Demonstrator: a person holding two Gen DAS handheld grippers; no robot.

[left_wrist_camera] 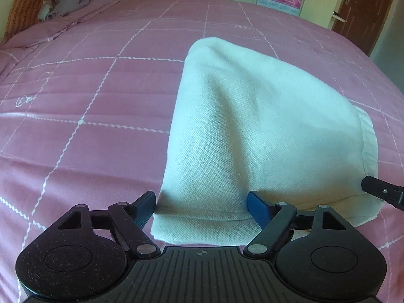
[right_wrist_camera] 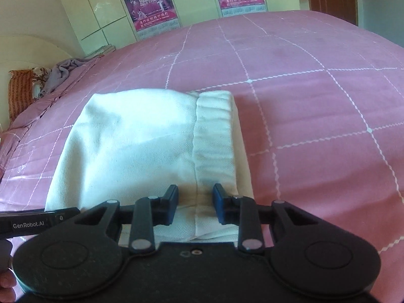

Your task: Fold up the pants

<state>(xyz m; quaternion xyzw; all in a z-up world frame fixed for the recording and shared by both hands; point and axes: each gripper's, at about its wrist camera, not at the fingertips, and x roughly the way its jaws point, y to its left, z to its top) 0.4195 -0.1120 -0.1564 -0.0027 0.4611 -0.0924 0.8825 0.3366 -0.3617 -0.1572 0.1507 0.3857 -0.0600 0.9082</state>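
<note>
Left wrist view: our left gripper (left_wrist_camera: 202, 207) has its fingers (left_wrist_camera: 258, 209) spread wide, with the near edge of the white pants (left_wrist_camera: 252, 126) lying between them, not pinched. The pants sit folded on the pink bedspread (left_wrist_camera: 88, 88), which carries a grid of white stitched lines. Our right gripper's tip (left_wrist_camera: 383, 192) shows at the right edge of this view, just beside the elastic waistband (left_wrist_camera: 368, 139).

From the right wrist view, our right gripper (right_wrist_camera: 195, 202) also has its fingers (right_wrist_camera: 219, 204) apart, straddling the seam where the waistband (right_wrist_camera: 214, 131) meets the leg fabric, the cloth lying loose between them. The left gripper's body (right_wrist_camera: 32, 223) enters at the left edge, printed "GenRobot.AI".

Beyond the bed, 2 magenta wall calendars (right_wrist_camera: 149, 2) hang on the pale wardrobe doors (right_wrist_camera: 101, 7); the nearer one reads "2010", the smaller print too blurred to read. An orange patterned pillow (right_wrist_camera: 20, 91) and a crumpled grey cloth (right_wrist_camera: 65, 68) lie at the head of the bed.
</note>
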